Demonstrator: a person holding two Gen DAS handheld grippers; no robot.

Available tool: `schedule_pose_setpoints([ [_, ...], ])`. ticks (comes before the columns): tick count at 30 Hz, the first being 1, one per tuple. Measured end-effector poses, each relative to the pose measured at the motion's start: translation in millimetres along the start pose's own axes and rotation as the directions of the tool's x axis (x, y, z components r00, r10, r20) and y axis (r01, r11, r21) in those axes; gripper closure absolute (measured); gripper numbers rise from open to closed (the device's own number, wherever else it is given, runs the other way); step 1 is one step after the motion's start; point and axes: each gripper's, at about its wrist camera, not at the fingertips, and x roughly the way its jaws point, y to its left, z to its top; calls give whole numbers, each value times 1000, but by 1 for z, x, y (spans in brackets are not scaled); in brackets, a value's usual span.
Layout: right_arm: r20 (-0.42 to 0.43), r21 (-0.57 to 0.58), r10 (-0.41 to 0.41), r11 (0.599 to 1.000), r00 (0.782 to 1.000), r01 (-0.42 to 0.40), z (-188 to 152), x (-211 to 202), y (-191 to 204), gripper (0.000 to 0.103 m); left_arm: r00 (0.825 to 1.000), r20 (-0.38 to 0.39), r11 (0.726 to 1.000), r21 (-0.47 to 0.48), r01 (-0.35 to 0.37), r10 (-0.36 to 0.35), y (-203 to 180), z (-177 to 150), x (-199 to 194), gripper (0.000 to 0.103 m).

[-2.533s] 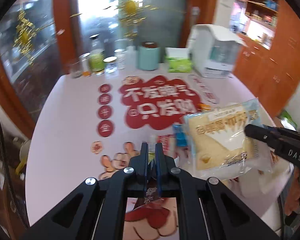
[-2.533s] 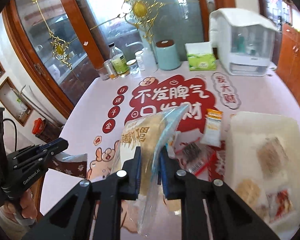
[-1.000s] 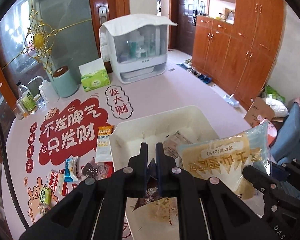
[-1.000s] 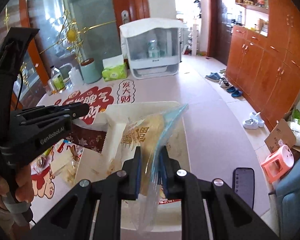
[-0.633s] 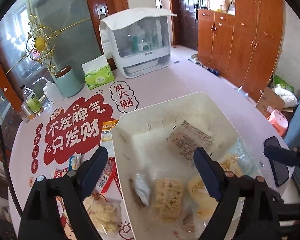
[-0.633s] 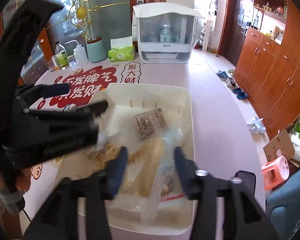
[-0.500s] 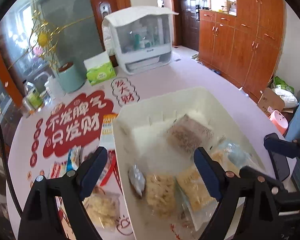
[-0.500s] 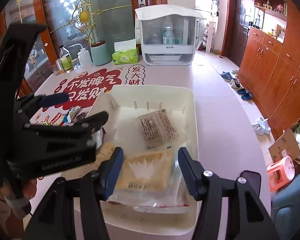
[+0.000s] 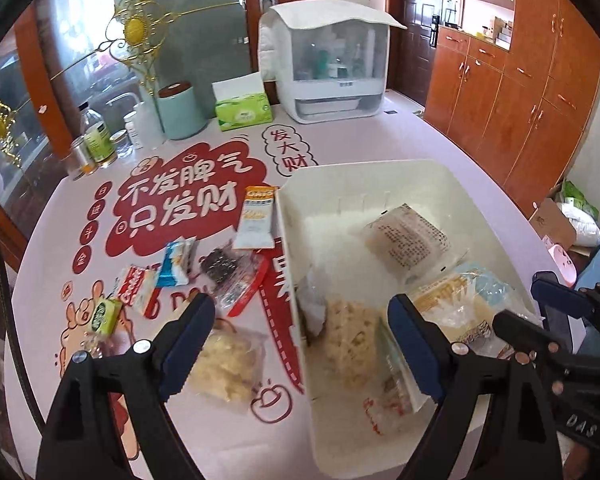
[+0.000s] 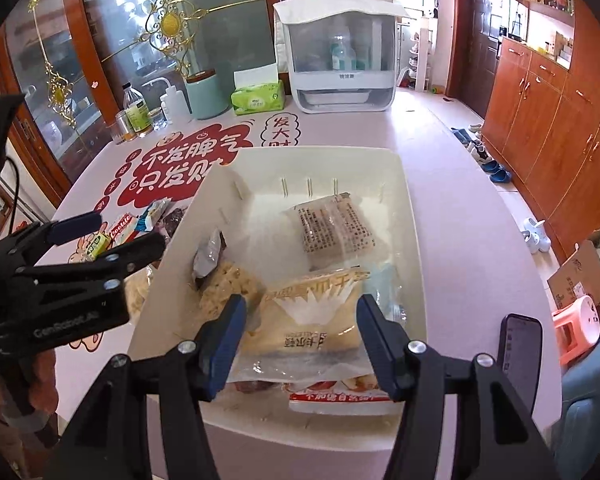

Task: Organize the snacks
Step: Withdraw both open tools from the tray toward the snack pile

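Observation:
A white bin (image 9: 364,166) (image 10: 414,240) holds a bread bag (image 10: 312,312) (image 9: 460,308), a printed packet (image 10: 332,232), a yellow crumbly snack (image 9: 352,336) and a dark foil packet (image 10: 208,254). My right gripper (image 10: 300,316) stands open over the bread bag, with its pads clear of it. My left gripper (image 9: 298,312) is open wide across the bin's left wall and holds nothing. On the table left of the bin lie an orange sachet (image 9: 258,216), a blue packet (image 9: 176,260), a dark packet (image 9: 220,266), a red-and-white packet (image 9: 134,286), a small green pack (image 9: 104,316) and a clear bag of yellow snack (image 9: 228,360).
At the table's far side stand a white covered cabinet (image 9: 328,60), a green tissue box (image 9: 242,110), a teal canister (image 9: 178,110) and bottles (image 9: 96,140). A phone (image 10: 520,344) lies at the near right edge. Beyond that edge are the floor and a pink stool (image 10: 576,328).
Both grippers have opened. The dark packet left my left gripper and the bread bag left my right one; both now lie in the bin. My left gripper has shifted left and lower.

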Motion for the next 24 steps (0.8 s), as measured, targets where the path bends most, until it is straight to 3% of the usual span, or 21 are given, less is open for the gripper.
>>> schedule_pose_setpoints([
  [9, 27, 6, 28, 1000, 999, -28, 4, -13, 29, 45, 999, 5, 999, 3, -53, 53, 40, -13, -33, 15],
  [18, 43, -7, 73, 997, 996, -73, 11, -19, 79, 45, 990, 15, 989, -60, -137, 138, 116, -29, -66, 12],
  [24, 45, -29, 105, 994, 993, -104, 16, -16, 121, 45, 985, -19, 981, -94, -171, 170, 168, -43, -69, 12],
])
